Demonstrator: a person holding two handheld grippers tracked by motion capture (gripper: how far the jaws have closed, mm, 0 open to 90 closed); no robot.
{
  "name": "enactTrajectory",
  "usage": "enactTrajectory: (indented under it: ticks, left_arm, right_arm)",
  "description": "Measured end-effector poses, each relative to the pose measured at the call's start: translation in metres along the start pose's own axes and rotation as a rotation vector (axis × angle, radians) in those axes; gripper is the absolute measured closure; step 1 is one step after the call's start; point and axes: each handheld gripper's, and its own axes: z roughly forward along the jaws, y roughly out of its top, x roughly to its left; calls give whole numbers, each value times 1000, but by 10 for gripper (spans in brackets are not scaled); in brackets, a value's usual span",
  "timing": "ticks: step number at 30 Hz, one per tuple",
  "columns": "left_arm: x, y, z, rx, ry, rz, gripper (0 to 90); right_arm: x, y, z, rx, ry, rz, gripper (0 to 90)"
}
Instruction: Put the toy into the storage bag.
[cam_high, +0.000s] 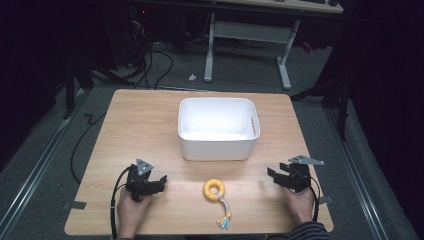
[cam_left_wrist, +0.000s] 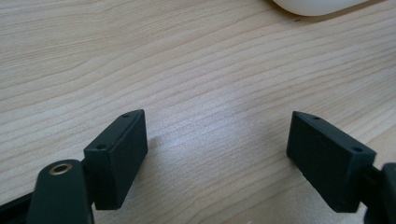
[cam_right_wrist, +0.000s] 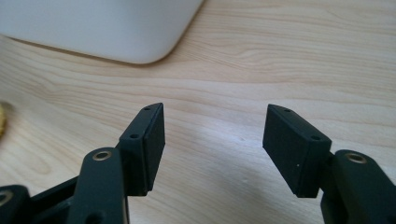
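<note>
I kept both hand-held grippers, left (cam_high: 161, 181) and right (cam_high: 273, 174), parted and empty, flanking the yellow ring toy (cam_high: 214, 190) on the tabletop (cam_high: 145, 120), ready for the white bin (cam_high: 218, 146).

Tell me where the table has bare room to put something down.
Bare wood lies left and right of the white bin, and between the bin and the table's far edge. Crowded: the near strip, with the yellow ring toy between both grippers.

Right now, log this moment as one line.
left gripper: open, empty | right gripper: open, empty | yellow ring toy with rope tail: on table, untouched
</note>
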Motion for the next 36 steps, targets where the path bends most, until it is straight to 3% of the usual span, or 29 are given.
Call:
enactTrajectory:
  ticks: [6,11,22,25,28,31,36]
  left_arm:
    - [0,0,0,0,-1,0,210]
    - [0,0,0,-2,-2,-1,210]
    - [0,-2,-2,0,-7,8,205]
    - [1,-1,-1,-3,10,-13,215]
    - [2,0,-1,0,11,-12,214]
    - [0,-1,-1,-1,3,0,205]
    - [0,-1,-1,-1,-1,2,205]
  right_arm:
    - [8,7,-3,19,41,-4,437]
    - [19,15,-8,12,46,-59,447]
    - [40,27,-14,-21,116,-93,451]
    - [50,26,-14,9,132,-113,456]
    - [55,29,-17,4,147,-130,462]
    - [58,35,-13,17,187,-110,464]
    - [75,41,-8,15,215,-148,464]
